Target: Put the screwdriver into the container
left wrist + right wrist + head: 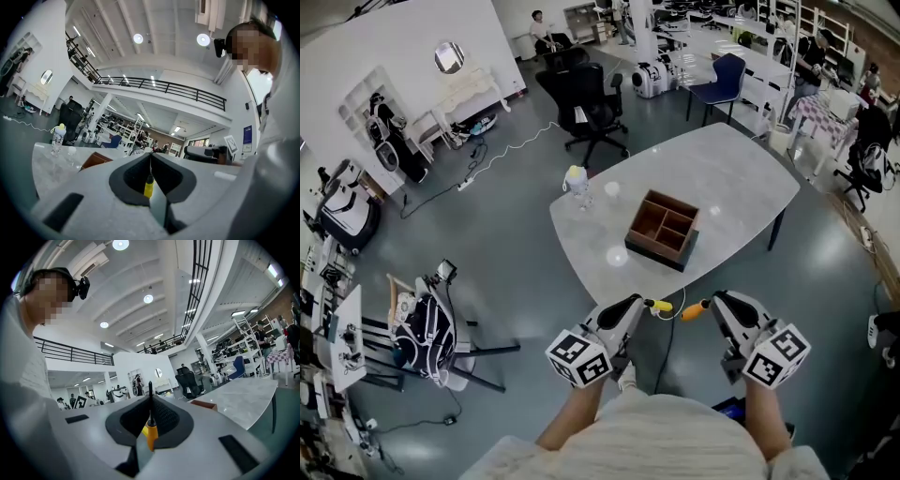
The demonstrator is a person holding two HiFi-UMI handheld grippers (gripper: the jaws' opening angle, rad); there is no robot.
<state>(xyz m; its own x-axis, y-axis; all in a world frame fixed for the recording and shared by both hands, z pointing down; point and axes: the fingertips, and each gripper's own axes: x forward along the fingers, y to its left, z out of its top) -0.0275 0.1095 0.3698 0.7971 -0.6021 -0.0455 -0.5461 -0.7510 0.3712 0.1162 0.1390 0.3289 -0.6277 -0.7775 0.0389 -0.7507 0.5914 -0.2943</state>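
Clamped by handles: yellow screwdriver [148,186] in left hand-held gripper [636,305], orange screwdriver [150,436] in right hand-held gripper [719,299]; judged light, stiff, smooth-shafted.

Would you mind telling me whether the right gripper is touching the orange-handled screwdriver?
Touching. The right gripper view shows the right gripper with jaws shut on the orange-handled screwdriver, its shaft poking past them.

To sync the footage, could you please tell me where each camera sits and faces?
Head view: on the person's head, looking steeply down at table, container, forearms, left gripper and right gripper.
Left gripper view: on the left gripper, facing across the table; jaws shut on yellow screwdriver, torso at right.
Right gripper view: on the right gripper, facing likewise; jaws shut on orange screwdriver, torso at left.
Shared: all show the container.
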